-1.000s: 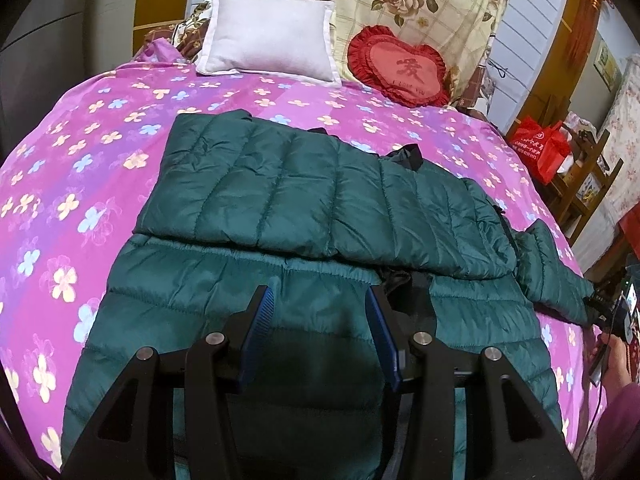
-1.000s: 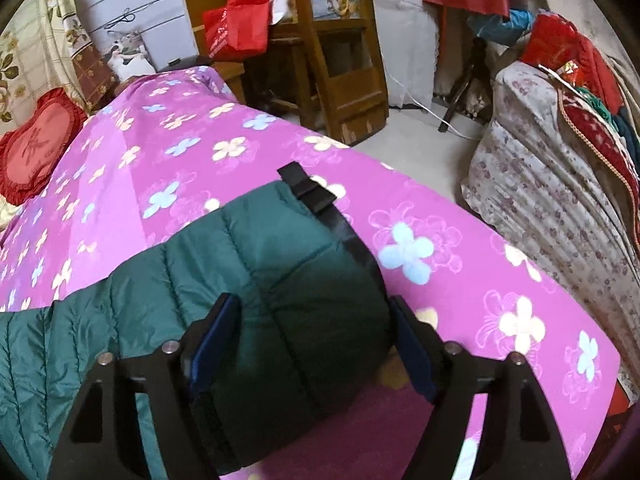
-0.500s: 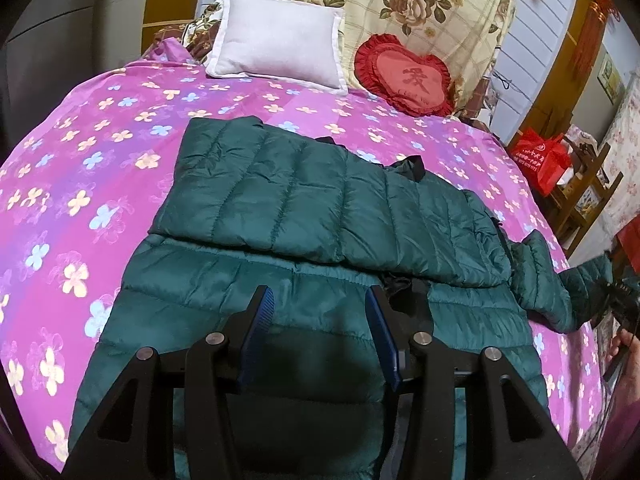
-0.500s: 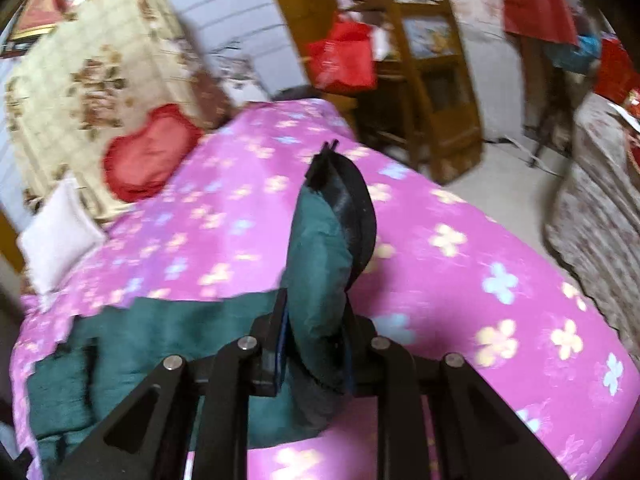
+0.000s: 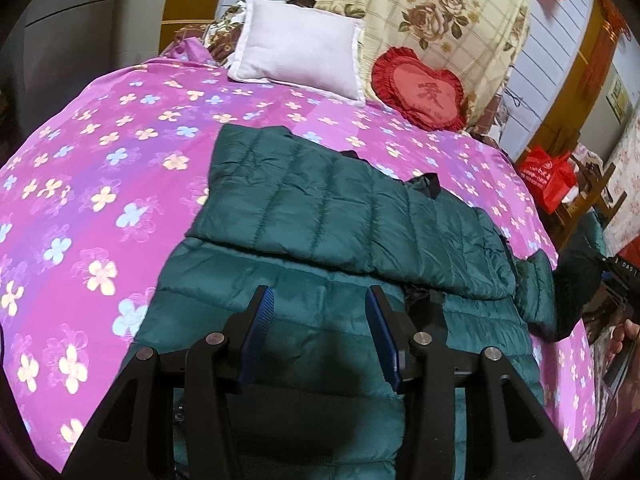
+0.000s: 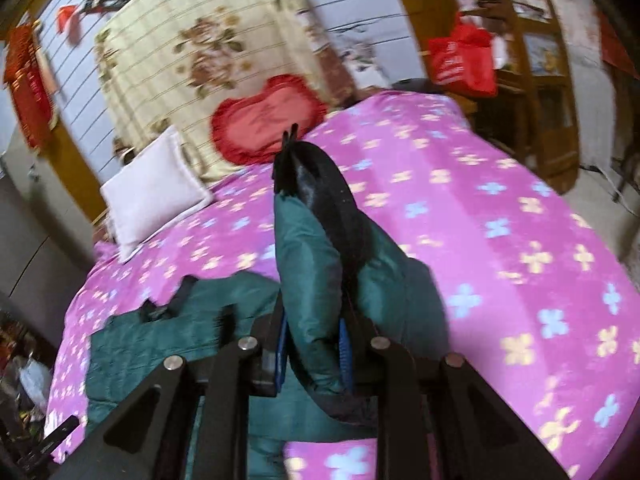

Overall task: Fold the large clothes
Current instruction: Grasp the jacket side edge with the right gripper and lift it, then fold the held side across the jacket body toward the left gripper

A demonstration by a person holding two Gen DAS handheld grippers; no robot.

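Observation:
A dark green quilted jacket point(image 5: 340, 216) lies spread on the pink flowered bedspread point(image 5: 100, 168), with one side folded over its body. My left gripper point(image 5: 318, 312) hovers open just above the jacket's near part, nothing between its blue pads. My right gripper point(image 6: 312, 340) is shut on the end of the jacket's sleeve point(image 6: 316, 248). The sleeve stands up off the bed, its black cuff point(image 6: 320, 176) pointing up and away. In the left wrist view the lifted sleeve point(image 5: 538, 288) shows at the right edge of the bed.
A white pillow point(image 5: 300, 56) and a red heart cushion point(image 5: 420, 92) lie at the head of the bed before a floral quilt point(image 5: 420, 12). A red bag point(image 6: 464, 60) and wooden shelves point(image 6: 544, 64) stand beside the bed. A hand point(image 5: 624, 336) shows at far right.
My right gripper closed on the sleeve end, lifted it off the bed and swung it toward the jacket's body. My left gripper stayed open and shifted slightly over the jacket.

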